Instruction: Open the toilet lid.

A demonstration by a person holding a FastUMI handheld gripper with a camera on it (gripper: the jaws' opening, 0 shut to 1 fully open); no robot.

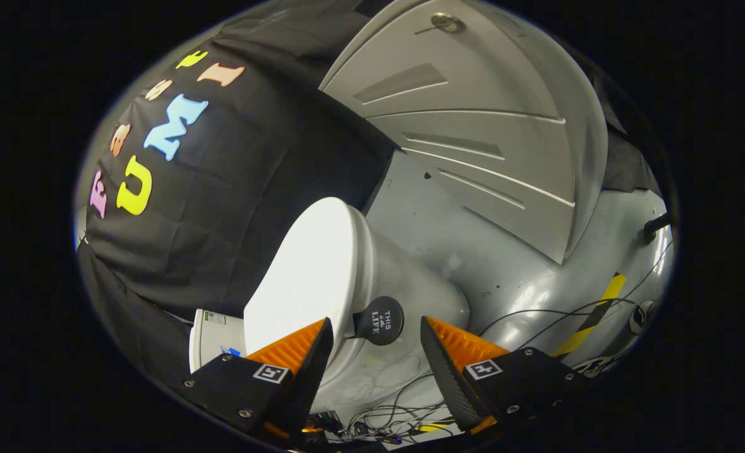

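Toilet tank (212, 336) half hidden — behind tool (375, 336) finger.

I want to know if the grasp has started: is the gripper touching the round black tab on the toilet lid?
Apart. In the gripper view, the gripper is open, the round black tab sitting between its fingers with gaps either side.

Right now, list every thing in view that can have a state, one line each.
toilet lid: closed down on the seat.
lid handle: round dark knob on the lid's edge, just ahead of the fingers, untouched.
claw: open, fingers apart, holding nothing.
door: shut.
cables: lying loose on the floor.
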